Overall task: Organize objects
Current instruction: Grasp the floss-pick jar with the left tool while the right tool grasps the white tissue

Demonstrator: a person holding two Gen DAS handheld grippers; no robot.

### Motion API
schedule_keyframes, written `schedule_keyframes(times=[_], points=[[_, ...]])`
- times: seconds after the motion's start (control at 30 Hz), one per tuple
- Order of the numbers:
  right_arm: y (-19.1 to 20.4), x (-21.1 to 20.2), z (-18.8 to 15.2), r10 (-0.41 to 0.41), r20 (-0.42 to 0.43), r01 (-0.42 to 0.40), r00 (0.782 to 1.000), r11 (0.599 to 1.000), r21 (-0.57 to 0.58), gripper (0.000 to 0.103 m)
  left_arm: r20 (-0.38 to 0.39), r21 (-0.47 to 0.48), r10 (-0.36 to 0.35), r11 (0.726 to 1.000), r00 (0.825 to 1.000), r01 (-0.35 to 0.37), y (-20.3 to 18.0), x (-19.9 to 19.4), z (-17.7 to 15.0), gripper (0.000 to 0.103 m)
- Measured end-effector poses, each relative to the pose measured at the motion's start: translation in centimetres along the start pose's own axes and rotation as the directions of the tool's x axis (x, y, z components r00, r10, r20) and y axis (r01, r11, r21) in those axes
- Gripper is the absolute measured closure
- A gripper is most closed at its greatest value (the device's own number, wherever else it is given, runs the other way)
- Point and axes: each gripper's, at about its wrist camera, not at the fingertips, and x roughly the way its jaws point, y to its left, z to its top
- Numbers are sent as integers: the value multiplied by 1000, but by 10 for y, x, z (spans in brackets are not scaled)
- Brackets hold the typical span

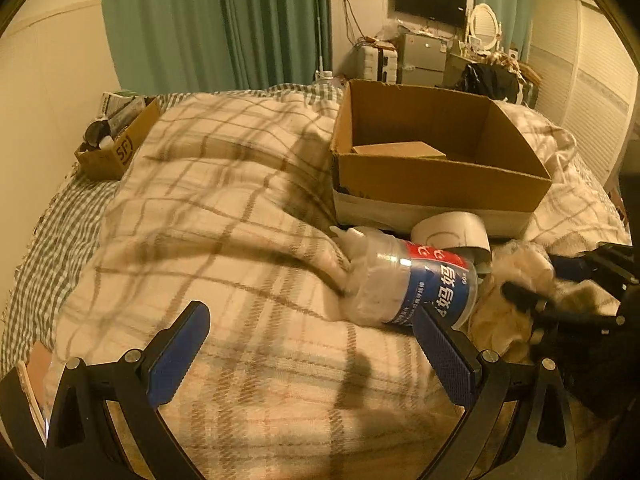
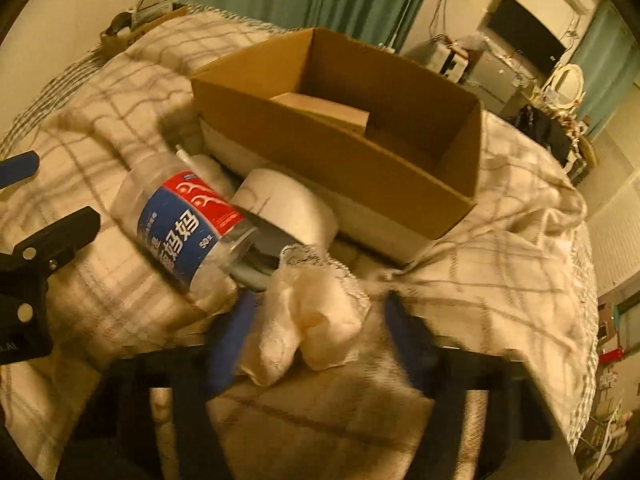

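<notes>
Bed covered by a soft plaid blanket (image 1: pixel 248 200), creased and rumpled. On it sits an open corrugated cardboard box (image 1: pixel 440 184), rectangular, with a smaller flat carton (image 1: pixel 400 148) seen inside. Just before the box, a clear plastic jar (image 1: pixel 404 280) with a red and blue label is lying on its side; a white tape roll (image 1: pixel 452 232), cylindrical, lies beside it, against the box wall. A crumpled white cloth (image 2: pixel 316 320), fluffy in texture, is placed between the blue pads of the right tool (image 2: pixel 320 344); the frame is motion-blurred, so contact is uncertain, but the jaws are seen spread. Left tool (image 1: pixel 308 344) released, fingers wide apart over bare blanket, the jar near its right finger
</notes>
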Motion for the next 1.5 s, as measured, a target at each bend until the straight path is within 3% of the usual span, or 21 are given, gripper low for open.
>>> schedule_keyframes(times=[0.07, 0.3, 0.5, 0.6, 0.77, 0.93, 1.0, 1.07, 1.3, 1.5], points=[[-4, -4, 0, -2, 14, 2, 1000, 1000, 21, 85, -3, 10, 7, 1000, 1000, -7, -3, 0, 0, 0], [-29, -43, 1, 42, 129, -56, 991, 992, 112, 88, -19, 67, -59, 996, 998, 60, -29, -3, 1, 0], [-53, -74, 4, 19, 205, -48, 979, 990, 136, 88, -78, 103, -82, 991, 994, 90, -59, 21, 9, 0], [-61, -73, 3, 0, 212, -31, 977, 989, 143, 88, -114, 143, -53, 987, 992, 70, -73, 35, 9, 0], [-67, -60, -1, 14, 195, -44, 981, 988, 151, 88, -109, 187, -23, 981, 994, 44, -83, 45, 11, 0], [-67, -52, -4, 25, 180, -52, 983, 987, 150, 88, -122, 152, -36, 987, 992, 55, -80, 56, 17, 0], [-66, -50, -4, 22, 175, -48, 984, 988, 148, 88, -129, 143, -43, 988, 991, 61, -79, 60, 18, 9], [-65, -51, -5, 12, 172, -38, 985, 989, 145, 88, -137, 125, -47, 990, 989, 64, -74, 60, 18, 10], [-57, -68, -8, -35, 184, 11, 982, 991, 131, 88, -82, 72, -96, 992, 992, 102, -63, 27, 24, 11], [-49, -105, -5, -98, 229, 72, 968, 991, 117, 88, 16, 64, -133, 989, 991, 132, -56, -20, 39, 11]])
